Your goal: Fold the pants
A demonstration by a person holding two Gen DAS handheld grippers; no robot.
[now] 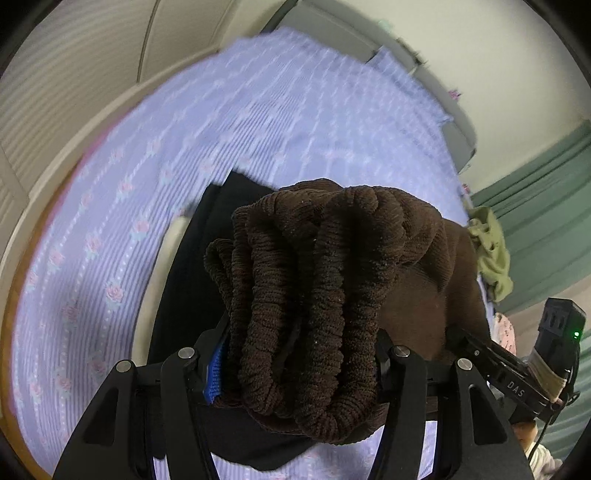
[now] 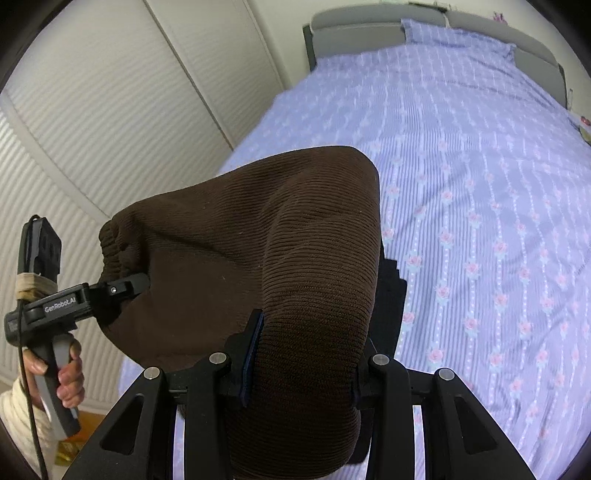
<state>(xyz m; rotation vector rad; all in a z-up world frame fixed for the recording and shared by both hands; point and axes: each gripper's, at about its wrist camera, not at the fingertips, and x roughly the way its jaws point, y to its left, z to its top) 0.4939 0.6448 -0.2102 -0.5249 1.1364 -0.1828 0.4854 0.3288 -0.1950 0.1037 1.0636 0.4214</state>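
The brown corduroy pants [image 2: 236, 236] hang between my two grippers above the bed. My left gripper [image 1: 301, 365] is shut on the bunched elastic waistband [image 1: 310, 280], which fills the space between its fingers. My right gripper [image 2: 304, 365] is shut on a thick fold of the same pants at another part of the waist edge. The left gripper also shows in the right wrist view [image 2: 125, 288], biting the gathered waistband at the left. The right gripper shows at the right edge of the left wrist view [image 1: 480, 350].
The bed has a lilac sheet with pink roses [image 2: 480, 184] and a grey headboard [image 2: 354, 18]. A dark garment [image 1: 192, 280] lies on the bed under the pants. An olive cloth [image 1: 491, 251] lies at the bed's right side. White slatted wardrobe doors [image 2: 110, 110] stand at the left.
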